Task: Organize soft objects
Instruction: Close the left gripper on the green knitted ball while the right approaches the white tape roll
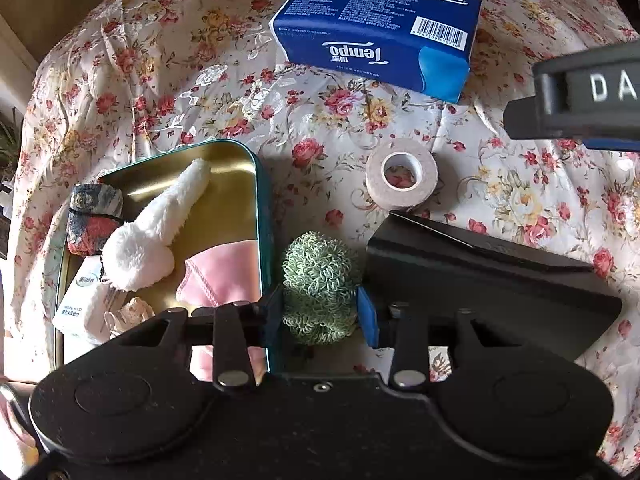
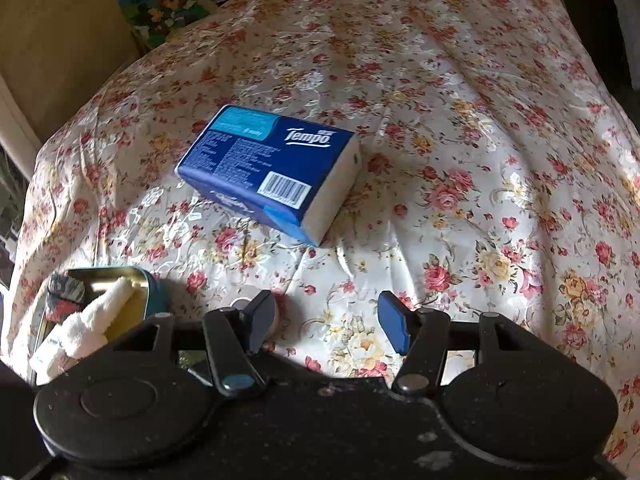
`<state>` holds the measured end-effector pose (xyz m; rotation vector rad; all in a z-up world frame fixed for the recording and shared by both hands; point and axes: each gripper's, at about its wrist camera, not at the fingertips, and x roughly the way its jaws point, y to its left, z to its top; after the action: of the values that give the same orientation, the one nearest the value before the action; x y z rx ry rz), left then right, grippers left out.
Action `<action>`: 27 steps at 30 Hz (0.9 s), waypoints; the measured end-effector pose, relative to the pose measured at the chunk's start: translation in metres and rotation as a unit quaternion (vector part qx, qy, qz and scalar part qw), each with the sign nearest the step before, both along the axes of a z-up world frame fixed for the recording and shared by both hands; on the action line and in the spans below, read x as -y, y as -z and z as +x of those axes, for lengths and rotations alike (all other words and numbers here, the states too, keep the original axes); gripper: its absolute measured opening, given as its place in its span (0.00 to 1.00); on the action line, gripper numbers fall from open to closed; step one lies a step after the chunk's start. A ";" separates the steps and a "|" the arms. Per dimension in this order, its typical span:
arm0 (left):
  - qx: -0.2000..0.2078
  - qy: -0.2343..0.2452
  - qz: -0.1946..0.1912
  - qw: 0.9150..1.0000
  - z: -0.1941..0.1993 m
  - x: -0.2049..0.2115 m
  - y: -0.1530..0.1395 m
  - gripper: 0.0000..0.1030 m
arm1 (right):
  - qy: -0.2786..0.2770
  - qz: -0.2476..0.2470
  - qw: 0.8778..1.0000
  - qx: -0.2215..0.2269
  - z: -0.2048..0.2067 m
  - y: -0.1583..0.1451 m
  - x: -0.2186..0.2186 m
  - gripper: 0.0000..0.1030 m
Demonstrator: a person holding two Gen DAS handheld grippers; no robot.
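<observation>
1 green scrubby ball [image 1: 320, 280] pinched in left claw [image 1: 322, 316], right claw [image 2: 328, 326] parted, empty

Your left gripper [image 1: 322, 312] and right gripper [image 2: 328, 326] are dusty black plastic with blue finger pads and silver pivot screws.

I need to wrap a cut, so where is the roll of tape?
In the left wrist view the roll of tape lies flat on the floral cloth, right of the open tin, below the blue tissue pack and beyond the green fluffy ball.
</observation>
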<state>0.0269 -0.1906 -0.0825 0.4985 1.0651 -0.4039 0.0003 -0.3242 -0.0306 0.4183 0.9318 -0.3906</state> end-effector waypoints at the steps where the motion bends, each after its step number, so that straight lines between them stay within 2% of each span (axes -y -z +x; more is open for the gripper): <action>1: 0.001 -0.001 0.000 1.000 -0.001 0.000 -0.001 0.37 | 0.003 0.004 1.000 0.000 0.000 0.000 0.002 0.55; 2: 0.002 -0.002 -0.001 1.000 -0.003 -0.001 -0.002 0.34 | 0.005 0.008 1.000 0.001 0.000 0.001 0.004 0.55; 13: -0.025 -0.020 -0.028 0.999 -0.028 -0.024 -0.024 0.34 | 0.022 0.027 0.999 0.009 -0.003 0.000 0.014 0.55; 20: -0.044 -0.005 -0.049 0.998 -0.044 -0.040 -0.037 0.34 | 0.019 0.032 0.999 0.007 -0.003 0.000 0.011 0.55; 27: -0.081 0.022 -0.057 0.995 -0.058 -0.042 -0.031 0.34 | 0.024 0.032 0.999 0.003 -0.003 0.001 0.014 0.55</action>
<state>-0.0313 -0.1487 -0.0511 0.3924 1.1816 -0.5483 -0.0029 -0.3382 -0.0319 0.5005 0.9307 -0.4032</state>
